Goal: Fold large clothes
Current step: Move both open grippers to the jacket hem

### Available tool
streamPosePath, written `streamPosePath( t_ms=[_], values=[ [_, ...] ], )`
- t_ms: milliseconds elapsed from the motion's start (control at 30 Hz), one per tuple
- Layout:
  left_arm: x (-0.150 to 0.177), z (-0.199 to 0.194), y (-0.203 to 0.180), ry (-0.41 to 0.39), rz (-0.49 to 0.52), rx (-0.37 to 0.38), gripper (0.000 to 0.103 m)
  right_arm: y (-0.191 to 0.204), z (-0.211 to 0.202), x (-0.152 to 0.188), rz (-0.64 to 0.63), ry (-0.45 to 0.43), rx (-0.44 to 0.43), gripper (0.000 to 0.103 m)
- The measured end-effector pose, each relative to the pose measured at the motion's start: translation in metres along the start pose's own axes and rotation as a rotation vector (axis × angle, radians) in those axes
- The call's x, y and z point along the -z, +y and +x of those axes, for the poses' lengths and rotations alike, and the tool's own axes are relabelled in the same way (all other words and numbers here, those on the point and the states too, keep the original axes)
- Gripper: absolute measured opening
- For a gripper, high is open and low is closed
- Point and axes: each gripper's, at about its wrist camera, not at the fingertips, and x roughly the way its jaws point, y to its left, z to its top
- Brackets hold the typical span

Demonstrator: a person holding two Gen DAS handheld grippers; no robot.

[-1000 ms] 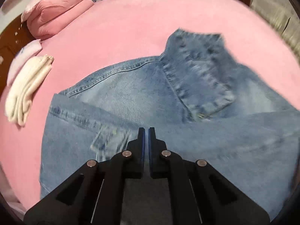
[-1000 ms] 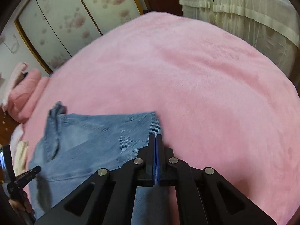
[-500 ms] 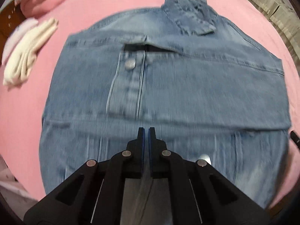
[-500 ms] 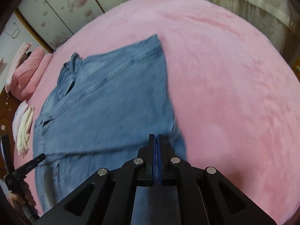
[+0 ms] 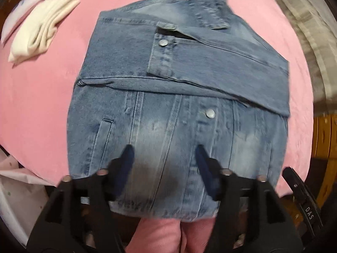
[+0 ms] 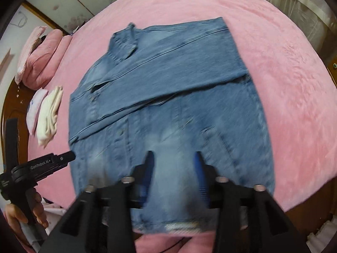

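We find the left gripper (image 5: 164, 164) above the near hem of the denim jacket (image 5: 179, 97), its jaws opening with nothing pinched between them. The right gripper (image 6: 173, 168) likewise hangs over the hem, jaws opening and free of the cloth.

The jacket lies on the pink bed cover (image 6: 284, 73), sleeves folded across the chest, collar (image 5: 208, 8) at the far end, hem hanging slightly over the bed's near edge.

Beside it, apart from the denim, we note a folded cream garment (image 5: 42, 27). Pink pillows (image 6: 42, 57) sit further off. A hand (image 6: 23, 210) holds the left tool's handle in the right wrist view.
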Motion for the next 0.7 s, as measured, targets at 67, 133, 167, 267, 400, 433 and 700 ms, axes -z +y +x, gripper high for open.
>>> streamPosePath(
  t_ms=[67, 133, 167, 267, 400, 433, 700],
  values=[
    [0.008, -0.009, -0.001, -0.008, 0.039, -0.013, 0.065, 0.014, -0.010, 0.011, -0.020, -0.005, -0.002, 0.051],
    [0.014, -0.014, 0.000, -0.001, 0.054, -0.011, 0.067, 0.027, -0.018, 0.021, -0.040, -0.015, 0.013, 0.054],
    [0.017, -0.017, 0.001, 0.001, 0.054, -0.005, 0.067, 0.031, -0.022, 0.026, -0.045, -0.018, 0.016, 0.057],
    [0.025, -0.026, 0.005, -0.012, 0.060, 0.011, 0.068, 0.042, -0.031, 0.037, -0.063, -0.032, 0.007, 0.064],
    [0.044, -0.041, 0.014, -0.071, 0.048, 0.043, 0.068, 0.045, -0.038, 0.049, -0.032, -0.052, -0.023, 0.073],
    [0.050, -0.046, 0.017, -0.083, 0.040, 0.054, 0.068, 0.045, -0.037, 0.052, -0.013, -0.053, -0.046, 0.073],
    [0.115, -0.076, 0.045, -0.172, 0.038, 0.008, 0.068, -0.013, -0.061, 0.109, 0.263, -0.126, -0.166, 0.073]
  ],
)
